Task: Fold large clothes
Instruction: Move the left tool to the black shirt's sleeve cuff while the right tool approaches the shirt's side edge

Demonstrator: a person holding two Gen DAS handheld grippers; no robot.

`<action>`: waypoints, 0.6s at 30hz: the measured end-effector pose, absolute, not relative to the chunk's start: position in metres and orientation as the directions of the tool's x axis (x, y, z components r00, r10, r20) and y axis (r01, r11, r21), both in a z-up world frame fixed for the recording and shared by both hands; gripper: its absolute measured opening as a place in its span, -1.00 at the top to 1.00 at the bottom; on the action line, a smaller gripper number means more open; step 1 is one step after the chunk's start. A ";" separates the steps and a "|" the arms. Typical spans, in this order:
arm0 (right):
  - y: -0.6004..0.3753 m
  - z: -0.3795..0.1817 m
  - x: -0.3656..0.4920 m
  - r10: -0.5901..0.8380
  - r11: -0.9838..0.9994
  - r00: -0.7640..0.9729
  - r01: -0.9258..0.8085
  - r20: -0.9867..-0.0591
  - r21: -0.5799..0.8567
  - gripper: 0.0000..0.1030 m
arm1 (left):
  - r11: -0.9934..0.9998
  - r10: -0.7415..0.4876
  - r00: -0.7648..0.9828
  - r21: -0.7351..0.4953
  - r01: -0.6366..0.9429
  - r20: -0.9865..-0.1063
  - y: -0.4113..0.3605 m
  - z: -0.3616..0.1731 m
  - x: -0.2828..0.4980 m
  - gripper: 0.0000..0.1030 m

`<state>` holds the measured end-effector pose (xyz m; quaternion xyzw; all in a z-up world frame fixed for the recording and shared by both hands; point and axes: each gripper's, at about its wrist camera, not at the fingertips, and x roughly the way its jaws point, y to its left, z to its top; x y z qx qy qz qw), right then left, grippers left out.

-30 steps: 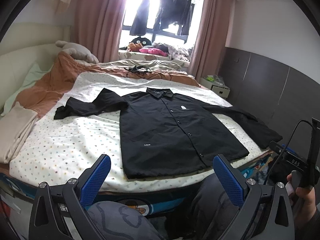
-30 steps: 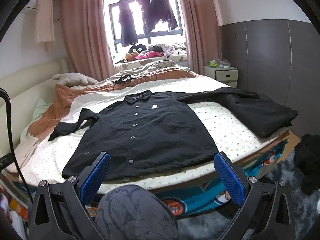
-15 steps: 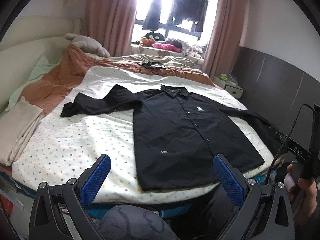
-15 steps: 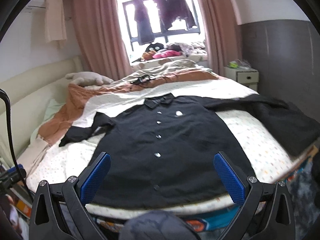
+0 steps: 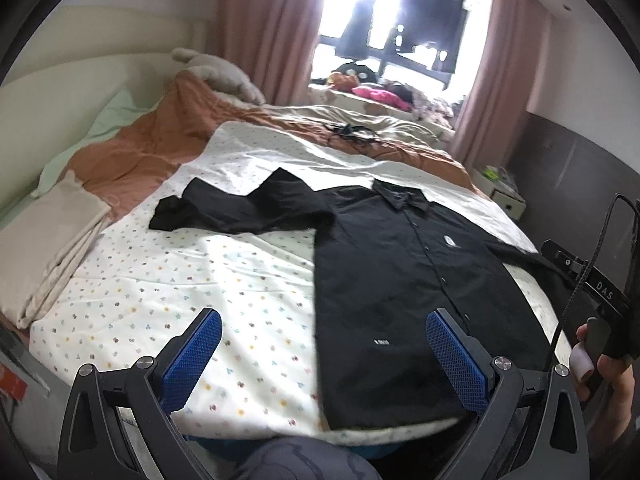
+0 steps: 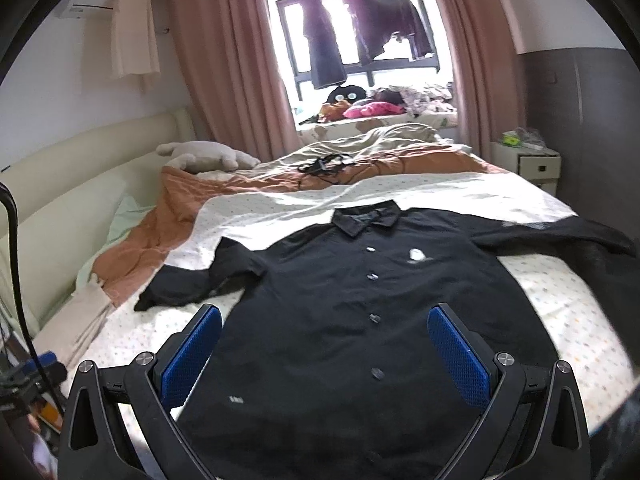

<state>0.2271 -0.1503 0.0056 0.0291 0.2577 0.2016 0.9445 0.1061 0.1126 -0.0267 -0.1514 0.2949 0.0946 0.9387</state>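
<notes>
A black button-up shirt point(image 5: 400, 280) point(image 6: 352, 320) lies flat and face up on the bed, collar toward the window, both sleeves spread out. My left gripper point(image 5: 324, 354) hovers open over the bed's near edge, above the shirt's lower left hem. My right gripper point(image 6: 324, 354) is open above the shirt's lower front, with nothing between its blue pads. The right sleeve point(image 6: 560, 236) runs to the bed's right side. In the left wrist view, a hand point(image 5: 604, 368) holds the other gripper's handle at the right edge.
A dotted white sheet point(image 5: 200, 280) covers the bed, with an orange blanket point(image 5: 168, 140) behind it. A folded beige cloth point(image 5: 44, 240) lies at the left edge. A plush toy point(image 6: 200, 156), black cables point(image 6: 324, 164) and a nightstand point(image 6: 528, 160) are farther back.
Both grippers have moved forward and closer over the bed. The left view has swung left toward the sheet, and the shirt now fills more of the right view. Both stay open.
</notes>
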 end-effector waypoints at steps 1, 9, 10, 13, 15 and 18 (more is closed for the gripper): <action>-0.142 0.006 0.235 0.402 0.914 0.781 -0.374 -0.478 0.158 -1.00 | 0.932 0.098 0.805 -0.230 -0.280 -0.585 0.117 -0.027 0.111 -0.99; -0.097 0.001 0.281 0.439 0.892 0.748 -0.431 -0.498 0.138 -1.00 | 0.905 0.148 0.776 -0.233 -0.356 -0.614 0.149 -0.034 0.145 -0.97; -0.091 -0.002 0.289 0.444 0.888 0.739 -0.436 -0.507 0.144 -1.00 | 0.901 0.150 0.772 -0.236 -0.364 -0.618 0.153 -0.036 0.148 -0.97; -0.079 -0.008 0.308 0.451 0.886 0.724 -0.435 -0.522 0.162 -1.00 | 0.889 0.163 0.757 -0.239 -0.391 -0.633 0.166 -0.040 0.161 -0.95; -0.069 -0.013 0.322 0.440 0.893 0.720 -0.417 -0.536 0.172 -1.00 | 0.881 0.170 0.749 -0.243 -0.407 -0.640 0.175 -0.043 0.168 -0.93; -0.058 -0.021 0.343 0.438 0.896 0.706 -0.393 -0.557 0.208 -1.00 | 0.865 0.186 0.738 -0.248 -0.436 -0.649 0.190 -0.046 0.178 -0.89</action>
